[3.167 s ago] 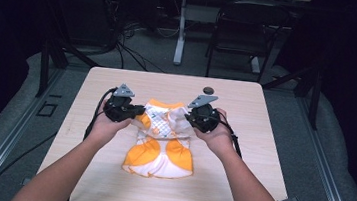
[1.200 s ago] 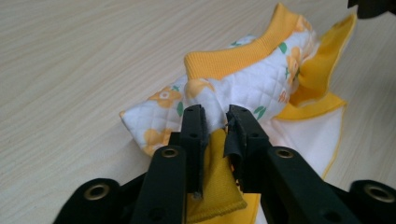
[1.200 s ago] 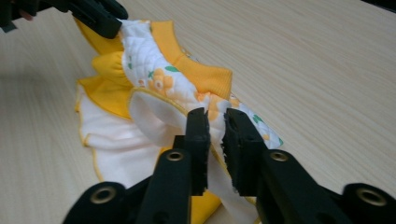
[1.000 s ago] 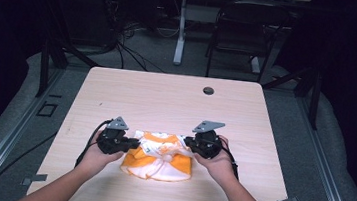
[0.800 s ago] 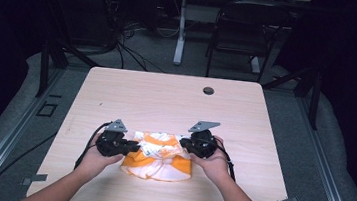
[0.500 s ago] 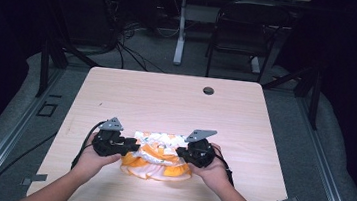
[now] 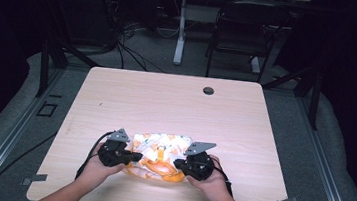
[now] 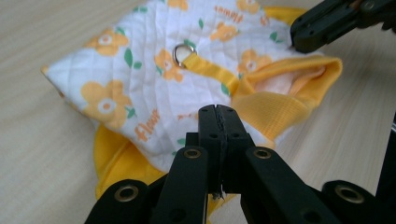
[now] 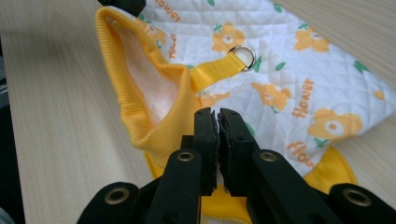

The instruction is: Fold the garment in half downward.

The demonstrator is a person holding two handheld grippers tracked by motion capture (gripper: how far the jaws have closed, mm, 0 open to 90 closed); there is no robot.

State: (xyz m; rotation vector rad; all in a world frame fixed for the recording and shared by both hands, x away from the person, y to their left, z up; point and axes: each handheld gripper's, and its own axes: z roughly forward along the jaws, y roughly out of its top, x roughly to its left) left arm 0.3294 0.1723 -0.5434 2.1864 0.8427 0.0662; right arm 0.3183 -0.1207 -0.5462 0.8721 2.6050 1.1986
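A small quilted garment (image 7: 160, 149), white with orange flowers and yellow ribbed trim, lies folded near the table's front edge. In the left gripper view the garment (image 8: 154, 84) shows a yellow strap ending in a metal ring (image 8: 183, 50). My left gripper (image 7: 138, 157) sits at its left side, and its jaws (image 8: 218, 113) are shut on the cloth's near edge. My right gripper (image 7: 176, 163) is at the right side, its jaws (image 9: 217, 115) pinched on the yellow ribbed opening (image 9: 140, 79). The right gripper (image 8: 327, 21) also appears at the top of the left gripper view.
The light wooden table (image 7: 176, 105) has a black grommet hole (image 7: 208, 90) near its far edge. Beyond it stand a dark chair (image 7: 239, 31) and floor cables (image 7: 127, 40). Both hands rest close to the table's front edge.
Both grippers came from mid-table toward the front edge, drawing the garment's far end over itself. The garment is now folded shorter and lies nearer the person.
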